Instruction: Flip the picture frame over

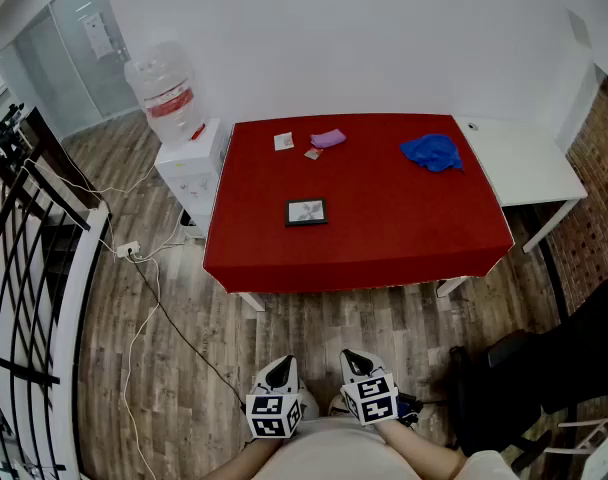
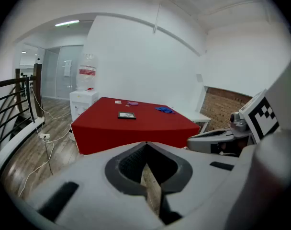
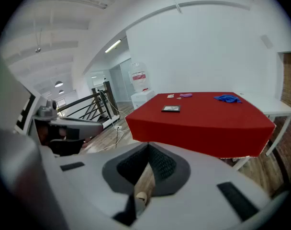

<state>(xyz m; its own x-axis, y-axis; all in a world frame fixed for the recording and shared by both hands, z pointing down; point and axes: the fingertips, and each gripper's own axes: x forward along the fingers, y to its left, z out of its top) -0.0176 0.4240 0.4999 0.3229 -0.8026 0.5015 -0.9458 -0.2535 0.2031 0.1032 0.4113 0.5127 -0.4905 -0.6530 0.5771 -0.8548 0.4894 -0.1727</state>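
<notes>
One red bench (image 1: 384,238), well ahead of the person. The water dispenser (image 1: 189,163) has a red label, its print too small to read. The left gripper (image 2: 145,143) and right gripper (image 3: 148,145) are closed and empty. Only the head view shows both near the person's body. On the bench lie a blue cloth (image 1: 432,152), one picture frame (image 1: 306,212) flat left of centre, a purple cloth (image 1: 328,138) and two small cards (image 1: 283,141).

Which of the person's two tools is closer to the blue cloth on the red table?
Right. Both are held well back from the red table; the blue cloth lies ahead and to the right of the right tool, and the left tool sits farther left.
</notes>
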